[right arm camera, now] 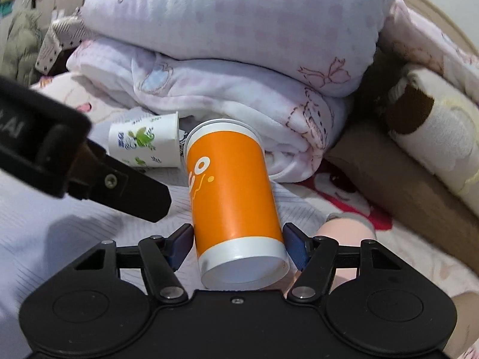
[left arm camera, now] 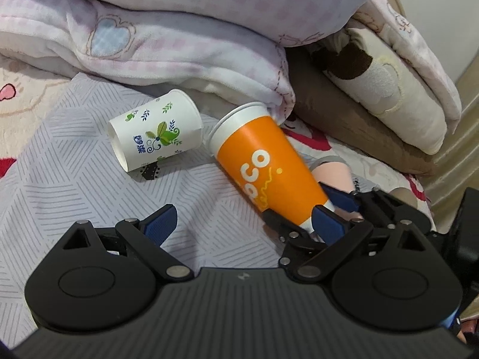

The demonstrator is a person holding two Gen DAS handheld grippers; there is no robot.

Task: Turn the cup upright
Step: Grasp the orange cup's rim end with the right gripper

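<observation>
An orange paper cup (right arm camera: 230, 191) lies on its side on the bed, base toward me, rim pointing away. My right gripper (right arm camera: 238, 243) has its blue pads on both sides of the cup's base end, closed against it. In the left wrist view the same orange cup (left arm camera: 263, 161) lies to the right, its base held in the right gripper (left arm camera: 321, 218). My left gripper (left arm camera: 239, 224) is open and empty, just left of the cup. A white cup with green leaves (left arm camera: 155, 133) lies on its side farther left; it also shows in the right wrist view (right arm camera: 146, 140).
A grey striped sheet (left arm camera: 74, 179) covers the bed. Folded pink and white blankets (right arm camera: 233, 68) are piled right behind the cups. A brown cushion and a cream plush (right arm camera: 419, 137) sit at the right. The left gripper's black body (right arm camera: 74, 161) reaches in from the left.
</observation>
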